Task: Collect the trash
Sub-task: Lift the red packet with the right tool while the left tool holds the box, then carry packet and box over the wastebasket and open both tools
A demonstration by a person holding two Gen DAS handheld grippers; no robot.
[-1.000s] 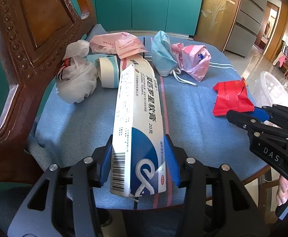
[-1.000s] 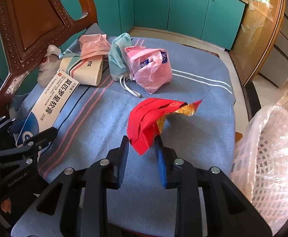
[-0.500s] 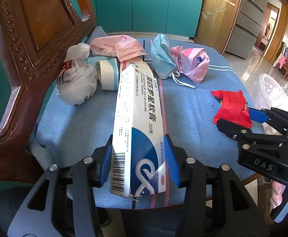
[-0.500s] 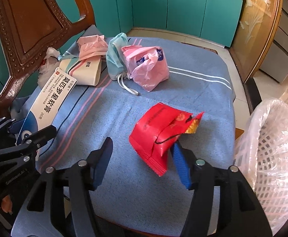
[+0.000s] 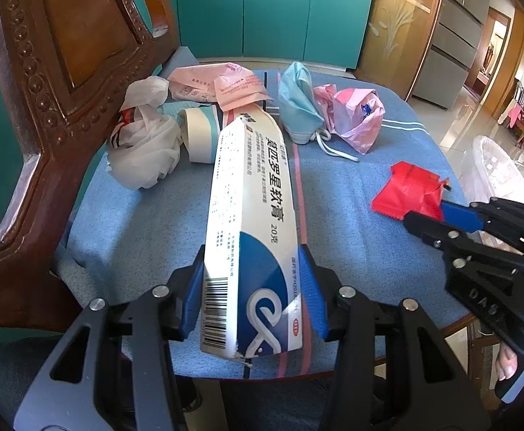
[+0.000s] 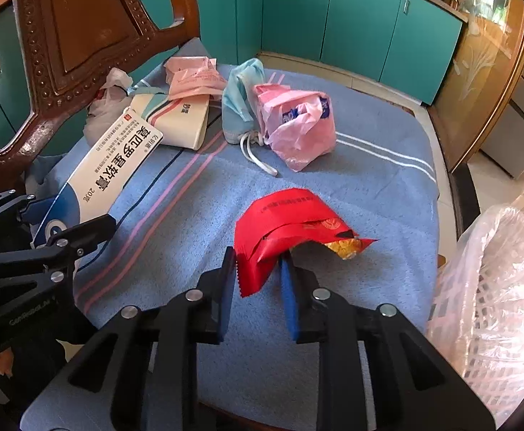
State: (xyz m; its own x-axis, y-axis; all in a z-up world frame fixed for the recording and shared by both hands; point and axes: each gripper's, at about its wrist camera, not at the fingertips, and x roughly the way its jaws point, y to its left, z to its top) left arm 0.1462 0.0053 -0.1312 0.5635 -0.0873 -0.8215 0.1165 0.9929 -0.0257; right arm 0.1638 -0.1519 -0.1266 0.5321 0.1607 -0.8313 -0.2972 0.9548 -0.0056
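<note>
Two grippers are seen over the blue towel (image 6: 351, 179) on the chair seat. A white ointment box (image 5: 251, 233) is clamped by the left gripper (image 5: 253, 294); a red wrapper (image 6: 283, 230) (one corner lifted) is being closed on by the right gripper's (image 6: 256, 280) fingers.

Your long white-and-blue cardboard ointment box (image 5: 251, 237) is pinched at its barcoded near end, its far end reaching toward the heap of rubbish at the back of the blue striped towel. Your crumpled red foil snack wrapper (image 6: 283, 230) is torn open, with gold lining showing, and its near corner sits between the closing blue pads.
</note>
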